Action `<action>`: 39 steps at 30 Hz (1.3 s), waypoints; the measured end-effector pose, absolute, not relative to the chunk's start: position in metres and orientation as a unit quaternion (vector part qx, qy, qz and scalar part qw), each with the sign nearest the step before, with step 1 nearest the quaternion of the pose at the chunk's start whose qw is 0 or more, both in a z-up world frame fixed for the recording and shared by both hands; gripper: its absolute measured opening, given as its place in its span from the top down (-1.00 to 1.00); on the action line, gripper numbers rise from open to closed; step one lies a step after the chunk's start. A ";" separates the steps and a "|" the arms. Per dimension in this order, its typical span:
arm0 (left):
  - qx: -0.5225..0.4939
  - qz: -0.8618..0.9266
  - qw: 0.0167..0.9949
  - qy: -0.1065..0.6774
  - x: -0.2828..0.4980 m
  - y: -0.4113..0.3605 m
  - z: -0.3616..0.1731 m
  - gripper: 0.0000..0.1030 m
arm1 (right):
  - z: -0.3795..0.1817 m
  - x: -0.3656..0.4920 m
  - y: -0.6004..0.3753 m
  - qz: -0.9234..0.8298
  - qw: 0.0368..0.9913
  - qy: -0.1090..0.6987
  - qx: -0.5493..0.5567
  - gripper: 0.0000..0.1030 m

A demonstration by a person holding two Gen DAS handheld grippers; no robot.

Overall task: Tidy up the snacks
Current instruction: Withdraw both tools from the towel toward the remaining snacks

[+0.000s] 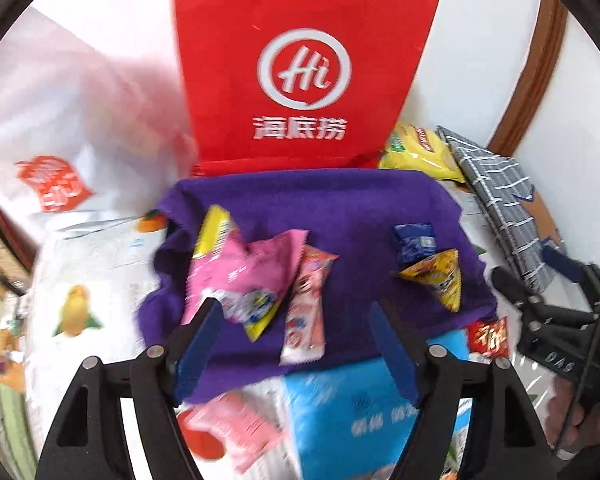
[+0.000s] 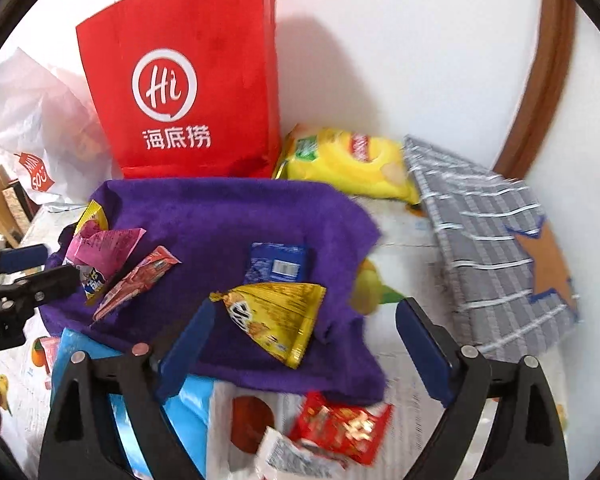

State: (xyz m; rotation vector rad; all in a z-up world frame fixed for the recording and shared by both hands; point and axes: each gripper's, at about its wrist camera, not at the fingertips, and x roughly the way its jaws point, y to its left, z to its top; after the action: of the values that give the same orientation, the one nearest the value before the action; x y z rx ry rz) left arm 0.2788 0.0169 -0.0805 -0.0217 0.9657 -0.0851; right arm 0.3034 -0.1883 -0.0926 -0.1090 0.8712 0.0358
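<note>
White wall at the back, and the table (image 2: 412,232) under a fruit-print cover is pretty cluttered: a red paper bag (image 1: 300,68) stands at the far side, a yellow chip bag (image 2: 348,164) to its right, and a grey checked box (image 2: 496,256) further right.

The snacks I'm sorting sit on a purple cloth (image 1: 332,208) mid-table. A pink packet (image 1: 240,276), a yellow packet (image 1: 214,232) half under it and a pink-red stick pack (image 1: 306,304) are bunched on the left. A blue packet (image 2: 278,266) and a yellow triangle packet (image 2: 276,316) are on the right.

My left tool (image 1: 296,344) is released, fingers spread with nothing in them, above the near edge by the pink pile. My right tool (image 2: 304,356) is the same: wide and empty, the triangle packet just beyond.

What worries me:
- The left pile overlaps, so a grab could snag two wrappers at once.
- The cloth is bunchy and hangs over a blue box (image 1: 352,408); catching it would likely drag everything.
- A small red packet (image 2: 340,428) lies off the cloth, near side, easy to forget.
</note>
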 end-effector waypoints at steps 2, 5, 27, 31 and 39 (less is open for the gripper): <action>-0.004 -0.030 0.888 0.458 0.266 0.018 -0.075 -0.54 | -0.086 0.294 -0.190 0.005 0.906 0.420 -0.056 -0.79; -0.003 -0.028 0.890 0.455 0.246 0.022 -0.069 -0.54 | -0.076 0.276 -0.193 0.000 0.909 0.414 -0.050 -0.79; -0.039 -0.014 0.909 0.414 0.126 0.042 -0.063 -0.54 | -0.078 0.159 -0.229 0.013 0.900 0.436 0.010 -0.78; -0.034 -0.004 0.904 0.425 0.119 0.045 -0.066 -0.53 | -0.082 0.147 -0.233 0.023 0.900 0.436 0.021 -0.71; -0.060 0.000 0.904 0.423 0.116 0.058 -0.076 -0.52 | -0.090 0.138 -0.241 0.007 0.901 0.433 0.000 -0.65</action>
State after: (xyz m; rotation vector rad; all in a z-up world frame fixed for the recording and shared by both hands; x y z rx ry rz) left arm 0.1155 0.0582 -0.0764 -0.1238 0.8747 0.0008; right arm 0.1380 -0.2414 -0.0902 -0.0006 0.8961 0.0147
